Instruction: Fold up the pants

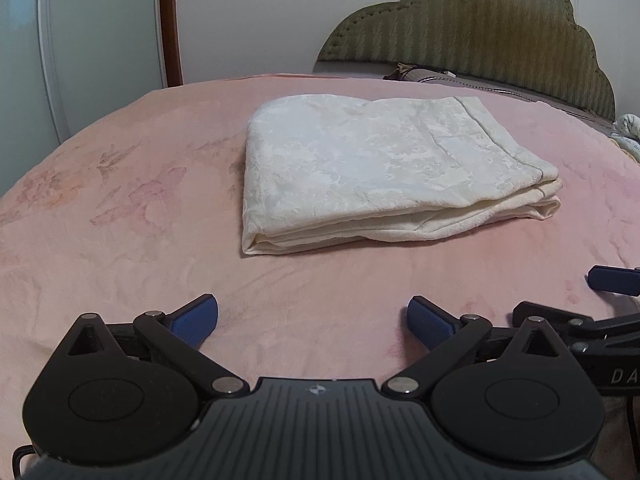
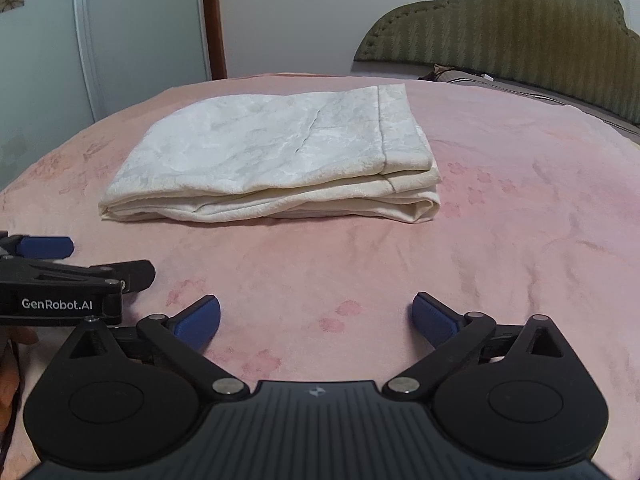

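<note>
The cream-white pants lie folded into a thick rectangular bundle on the pink bedspread; the right wrist view shows the same pants with their layered edges facing me. My left gripper hovers over the bedspread short of the bundle, blue pads wide apart, nothing between them. My right gripper stands open the same way, also short of the bundle and apart from it. Each gripper shows at the edge of the other's view.
A padded olive headboard rises at the back right, with dark pillows below it. A pale wardrobe door and a brown post stand behind the bed at the left. Pink bedspread surrounds the bundle on all sides.
</note>
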Demonstrator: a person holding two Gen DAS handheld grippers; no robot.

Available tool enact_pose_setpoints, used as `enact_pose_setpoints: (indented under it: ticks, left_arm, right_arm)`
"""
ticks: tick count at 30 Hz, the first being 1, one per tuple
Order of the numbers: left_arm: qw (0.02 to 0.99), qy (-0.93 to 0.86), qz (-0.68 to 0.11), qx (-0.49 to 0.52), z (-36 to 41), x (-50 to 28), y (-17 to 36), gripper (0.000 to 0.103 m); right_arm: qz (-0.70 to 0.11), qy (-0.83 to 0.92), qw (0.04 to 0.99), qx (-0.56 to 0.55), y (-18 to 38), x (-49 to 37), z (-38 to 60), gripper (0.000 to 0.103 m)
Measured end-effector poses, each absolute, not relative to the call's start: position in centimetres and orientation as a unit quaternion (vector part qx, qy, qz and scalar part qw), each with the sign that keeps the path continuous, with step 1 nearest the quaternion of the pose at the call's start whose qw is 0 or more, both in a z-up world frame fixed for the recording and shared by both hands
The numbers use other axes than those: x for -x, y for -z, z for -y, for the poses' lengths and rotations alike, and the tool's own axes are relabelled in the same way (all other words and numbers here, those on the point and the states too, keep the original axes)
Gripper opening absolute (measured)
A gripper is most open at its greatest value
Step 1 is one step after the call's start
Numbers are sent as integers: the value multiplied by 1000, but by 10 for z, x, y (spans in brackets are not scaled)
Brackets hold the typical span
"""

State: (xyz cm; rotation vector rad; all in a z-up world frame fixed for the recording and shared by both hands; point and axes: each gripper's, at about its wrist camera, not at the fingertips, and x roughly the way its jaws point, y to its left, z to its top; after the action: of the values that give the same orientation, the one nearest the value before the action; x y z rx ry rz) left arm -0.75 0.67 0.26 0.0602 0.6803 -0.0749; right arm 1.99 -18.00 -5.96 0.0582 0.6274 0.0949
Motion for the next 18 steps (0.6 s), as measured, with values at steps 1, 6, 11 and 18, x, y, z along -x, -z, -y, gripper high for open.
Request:
enact_pose_setpoints:
  ticks: [1, 6, 11, 18]
  left_arm:
    - [942, 37, -334, -30, -7, 8, -3, 103]
    - [941, 37, -334, -29, -8, 8, -3, 103]
    - [941, 37, -334, -30, -8, 8, -3, 103]
    - [941, 37, -335, -29, -8, 9, -2, 103]
  right_arm:
    - [-307, -39, 950, -35, 59, -19, 182, 103]
    - [-311, 0, 950, -8, 59, -13, 189, 103]
    - [-315, -8, 949, -7, 61, -15, 192, 103]
    - [-315, -9, 949, -10, 61, -15, 193, 103]
